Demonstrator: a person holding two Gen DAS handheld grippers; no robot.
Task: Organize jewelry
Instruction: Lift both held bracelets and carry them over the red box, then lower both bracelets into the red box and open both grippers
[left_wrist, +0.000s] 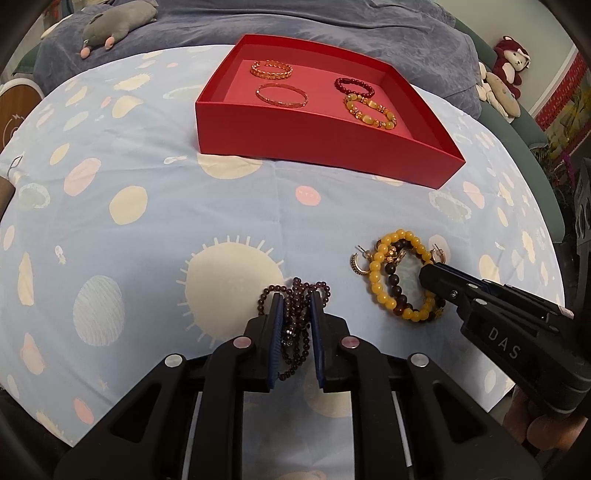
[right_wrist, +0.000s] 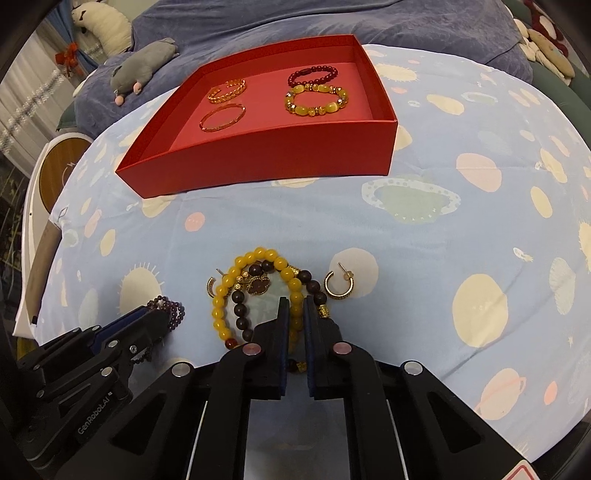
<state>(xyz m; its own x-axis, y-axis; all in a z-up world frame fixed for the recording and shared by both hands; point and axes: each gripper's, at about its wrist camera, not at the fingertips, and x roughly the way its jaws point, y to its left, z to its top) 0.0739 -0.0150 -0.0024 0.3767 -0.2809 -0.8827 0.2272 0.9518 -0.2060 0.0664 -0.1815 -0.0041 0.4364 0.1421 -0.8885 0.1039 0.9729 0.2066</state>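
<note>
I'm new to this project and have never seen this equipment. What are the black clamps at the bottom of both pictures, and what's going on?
They are handheld two-finger grippers, one per hand, each carrying its own camera looking along its fingers. In the left view, the left gripper is closed on a dark purple beaded strand. In the right view, the right gripper pinches a yellow bead bracelet tangled with a dark brown bead bracelet. Two gold hoop earrings lie beside them on the planet-print cloth. The open red box behind already holds four bracelets.
</note>
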